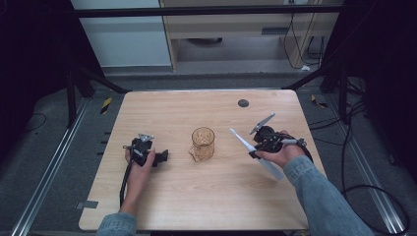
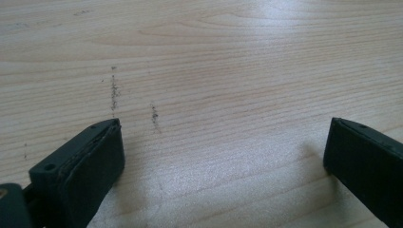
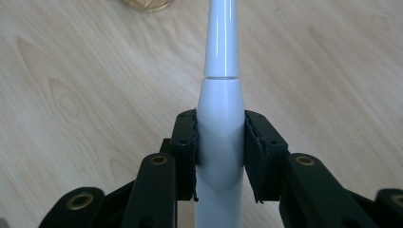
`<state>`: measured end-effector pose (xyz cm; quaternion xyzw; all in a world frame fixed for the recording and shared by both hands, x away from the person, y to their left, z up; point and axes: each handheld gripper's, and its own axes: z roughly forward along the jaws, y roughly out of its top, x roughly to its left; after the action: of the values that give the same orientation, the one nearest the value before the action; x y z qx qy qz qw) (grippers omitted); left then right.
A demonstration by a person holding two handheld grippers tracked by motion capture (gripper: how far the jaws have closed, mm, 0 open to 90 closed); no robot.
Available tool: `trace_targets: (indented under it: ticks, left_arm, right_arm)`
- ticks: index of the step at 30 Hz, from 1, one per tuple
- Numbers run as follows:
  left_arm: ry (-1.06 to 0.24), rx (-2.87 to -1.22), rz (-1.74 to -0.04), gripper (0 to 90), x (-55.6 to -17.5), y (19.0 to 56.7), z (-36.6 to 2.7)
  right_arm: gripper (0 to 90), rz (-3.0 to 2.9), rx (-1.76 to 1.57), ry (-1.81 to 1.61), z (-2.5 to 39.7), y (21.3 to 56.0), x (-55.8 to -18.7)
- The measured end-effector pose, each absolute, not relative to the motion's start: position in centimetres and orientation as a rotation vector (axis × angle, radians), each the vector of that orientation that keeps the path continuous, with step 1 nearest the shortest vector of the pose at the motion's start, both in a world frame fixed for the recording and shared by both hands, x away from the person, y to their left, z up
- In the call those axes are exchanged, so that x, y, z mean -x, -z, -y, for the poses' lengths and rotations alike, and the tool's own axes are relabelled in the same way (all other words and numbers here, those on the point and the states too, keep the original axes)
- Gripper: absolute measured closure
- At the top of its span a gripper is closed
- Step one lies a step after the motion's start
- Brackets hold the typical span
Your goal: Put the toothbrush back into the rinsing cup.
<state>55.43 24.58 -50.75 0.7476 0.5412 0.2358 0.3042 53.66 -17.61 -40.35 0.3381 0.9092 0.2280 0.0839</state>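
Observation:
An amber glass cup (image 1: 202, 143) stands upright near the middle of the wooden table (image 1: 206, 201). To its right, my right gripper (image 1: 255, 149) is shut on a white electric toothbrush (image 1: 255, 152), whose thin end points up-left toward the cup. In the right gripper view the toothbrush (image 3: 221, 137) runs up between the two pads (image 3: 186, 152), and the cup's base (image 3: 148, 4) shows at the top edge. My left gripper (image 1: 164, 156) rests low on the table left of the cup, open. Its fingers (image 2: 90, 171) stand wide apart over bare wood.
A small dark round disc (image 1: 243, 103) lies near the table's far edge. Black cables trail on the grey floor at the right. Metal frame legs stand at both far corners. Faint dark scuff marks (image 2: 114, 92) streak the wood ahead of the left gripper.

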Motion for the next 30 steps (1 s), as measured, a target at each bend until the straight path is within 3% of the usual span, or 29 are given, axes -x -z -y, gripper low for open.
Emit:
trace_targets:
  ticks: [30]
  left_arm:
    - [-0.628, -1.980, -1.432, 0.0, -55.4, 50.8, -24.5]
  right_arm:
    - [67.2, -2.454, -1.142, -0.932, 17.5, 38.3, -58.7]
